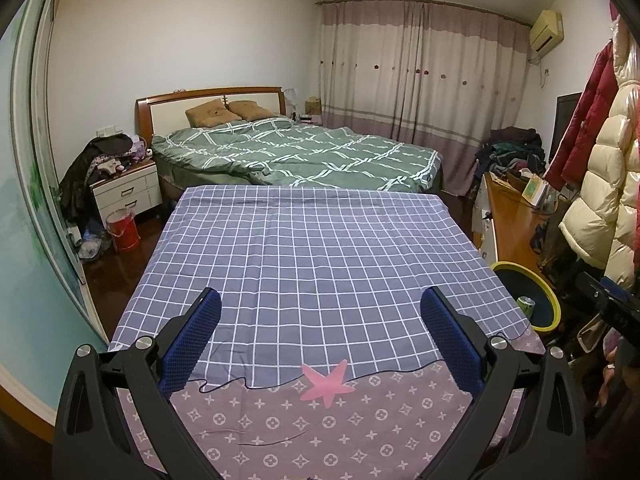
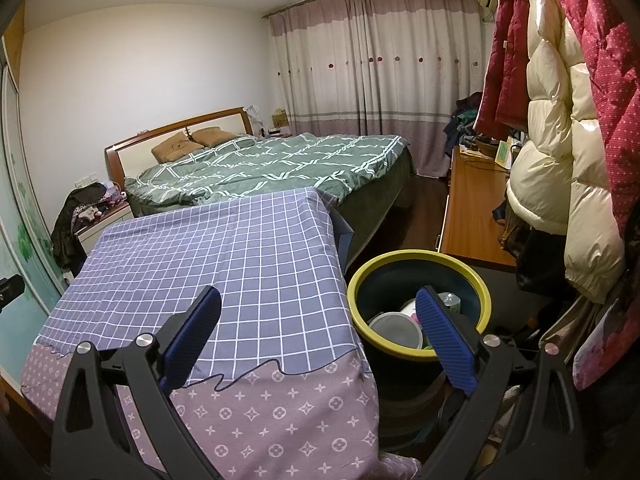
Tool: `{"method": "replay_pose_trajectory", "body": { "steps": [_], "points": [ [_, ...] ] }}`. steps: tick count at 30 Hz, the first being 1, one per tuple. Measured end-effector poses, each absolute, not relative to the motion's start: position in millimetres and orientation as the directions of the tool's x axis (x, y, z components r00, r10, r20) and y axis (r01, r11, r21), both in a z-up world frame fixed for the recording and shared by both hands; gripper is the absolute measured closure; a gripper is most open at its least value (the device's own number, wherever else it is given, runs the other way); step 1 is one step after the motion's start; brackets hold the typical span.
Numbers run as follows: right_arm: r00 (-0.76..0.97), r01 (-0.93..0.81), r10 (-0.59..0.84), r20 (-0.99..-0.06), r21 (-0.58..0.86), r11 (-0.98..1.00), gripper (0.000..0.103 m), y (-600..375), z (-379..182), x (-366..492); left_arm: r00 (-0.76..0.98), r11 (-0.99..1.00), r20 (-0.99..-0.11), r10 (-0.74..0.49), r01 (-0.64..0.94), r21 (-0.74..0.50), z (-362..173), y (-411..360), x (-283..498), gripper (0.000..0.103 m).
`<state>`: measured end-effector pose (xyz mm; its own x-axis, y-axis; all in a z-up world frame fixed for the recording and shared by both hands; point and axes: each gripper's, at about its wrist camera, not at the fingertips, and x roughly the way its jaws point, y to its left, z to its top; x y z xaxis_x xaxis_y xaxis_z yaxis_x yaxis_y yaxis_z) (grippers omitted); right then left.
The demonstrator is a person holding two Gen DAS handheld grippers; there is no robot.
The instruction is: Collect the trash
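Both our claws gape empty: the left claw [image 1: 320, 328] over the checked counter [image 1: 312, 248], the right claw [image 2: 318, 328] at its edge. Beside it, the yellow-rimmed bin [image 2: 420, 354] holds a green can [image 1: 525, 304] and a cup [image 2: 394, 328].

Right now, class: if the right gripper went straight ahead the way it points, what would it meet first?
Probably the checked cloth on the table, near its right edge. The right gripper, jaws open and empty, aims there; the yellow-rimmed bin sits just right. Depth is unclear.
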<state>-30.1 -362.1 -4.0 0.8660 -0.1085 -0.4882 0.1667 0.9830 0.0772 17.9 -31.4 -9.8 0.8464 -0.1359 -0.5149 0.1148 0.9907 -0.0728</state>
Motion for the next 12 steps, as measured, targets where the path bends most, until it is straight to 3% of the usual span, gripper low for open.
{"method": "replay_pose_trajectory", "body": {
  "steps": [12],
  "points": [
    [0.83,0.096,-0.052,-0.556,0.05,0.994,0.007,-335.3,-18.0,13.7,0.816,0.997,-0.573,-0.072,0.052,-0.052,-33.2,-8.4,86.0,0.005]
  ]
}}
